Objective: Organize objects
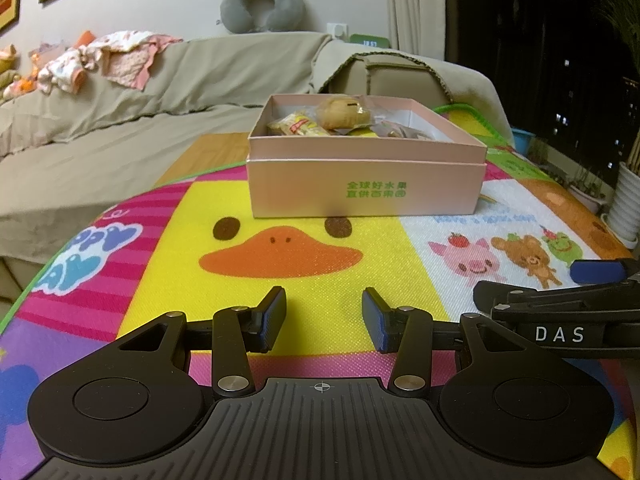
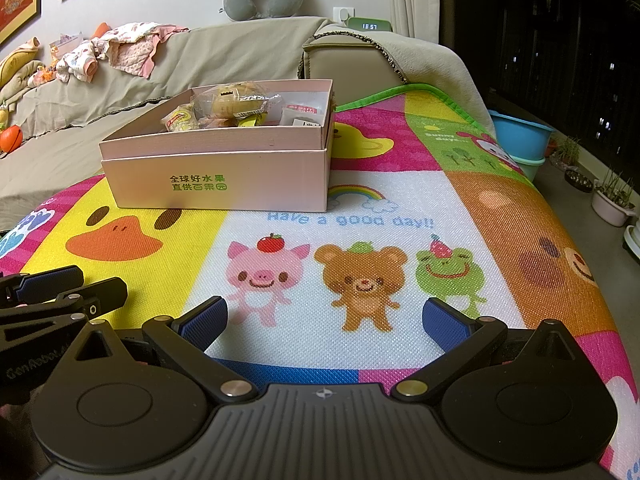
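Since the pink box (image 1: 366, 184) sits dead ahead of the left claw (image 1: 324, 318) but up and left of the right claw (image 2: 326, 320), left looks like the nearer reach. Its long side runs across the left view, printed face toward the claws. Open top, nested in its lid, wrapped snacks (image 2: 224, 110) piled inside. It rests on the cartoon mat (image 2: 360, 216), sofa (image 1: 120, 100) behind. Both claws spread, nothing between the pads.

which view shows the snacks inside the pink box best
The right wrist view: it looks down into the pink box from higher, so the wrapped snacks show across its floor. In the left wrist view the box's near wall hides most of them; only the tops of the snacks show.
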Demonstrator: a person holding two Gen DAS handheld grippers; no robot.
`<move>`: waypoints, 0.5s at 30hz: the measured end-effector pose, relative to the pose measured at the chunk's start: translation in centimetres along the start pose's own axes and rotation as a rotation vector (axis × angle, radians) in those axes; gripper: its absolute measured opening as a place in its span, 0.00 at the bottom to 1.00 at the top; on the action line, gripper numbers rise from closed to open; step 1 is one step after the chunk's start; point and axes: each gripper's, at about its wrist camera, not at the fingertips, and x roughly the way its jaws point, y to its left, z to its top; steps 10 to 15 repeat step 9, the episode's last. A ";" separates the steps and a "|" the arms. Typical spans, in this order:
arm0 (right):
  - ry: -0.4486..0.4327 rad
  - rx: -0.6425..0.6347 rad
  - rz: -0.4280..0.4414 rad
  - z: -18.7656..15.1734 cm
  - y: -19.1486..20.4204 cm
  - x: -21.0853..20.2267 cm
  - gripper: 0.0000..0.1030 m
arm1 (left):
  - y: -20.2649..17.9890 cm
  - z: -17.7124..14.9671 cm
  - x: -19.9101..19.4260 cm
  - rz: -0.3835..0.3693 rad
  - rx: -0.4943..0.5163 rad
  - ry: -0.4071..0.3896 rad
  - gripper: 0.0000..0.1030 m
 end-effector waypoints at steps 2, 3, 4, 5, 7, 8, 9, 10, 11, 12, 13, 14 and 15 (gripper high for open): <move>0.000 0.000 0.000 0.0 0.0 0.0 1.00 | 0.0 0.0 0.0 -0.006 -0.008 0.000 0.47; 0.000 0.000 0.000 0.0 0.0 0.0 1.00 | 0.1 0.0 -0.1 -0.010 -0.014 -0.001 0.47; 0.000 0.000 0.000 0.0 0.0 0.0 1.00 | 0.2 0.0 -0.1 -0.013 -0.018 -0.001 0.47; 0.000 0.000 0.000 0.0 0.0 0.0 1.00 | 0.2 0.0 -0.1 -0.015 -0.021 -0.001 0.47; 0.000 0.000 0.000 0.0 0.0 0.0 1.00 | 0.2 0.0 -0.1 -0.015 -0.020 -0.001 0.46; 0.000 0.000 0.000 0.0 0.0 0.0 1.00 | 0.3 0.0 -0.1 -0.016 -0.021 -0.002 0.46; 0.000 0.000 0.000 0.0 0.0 0.0 1.00 | 0.3 0.0 -0.1 -0.019 -0.024 -0.001 0.46; 0.000 0.000 0.000 0.0 0.0 0.0 1.00 | 0.3 0.0 -0.1 -0.019 -0.024 -0.001 0.46; 0.000 0.000 0.000 0.0 0.0 0.0 1.00 | 0.3 0.0 -0.1 -0.019 -0.024 -0.001 0.46; 0.000 0.000 0.000 0.0 0.0 0.0 1.00 | 0.3 0.0 -0.1 -0.019 -0.024 -0.001 0.46; 0.000 0.000 0.000 0.0 0.0 0.0 1.00 | 0.3 0.0 -0.1 -0.019 -0.024 -0.001 0.46; 0.000 0.000 0.000 0.0 0.0 0.0 1.00 | 0.3 0.0 -0.1 -0.019 -0.024 -0.001 0.46; 0.000 0.000 0.000 0.0 0.0 0.0 1.00 | 0.3 0.0 -0.1 -0.019 -0.024 -0.001 0.46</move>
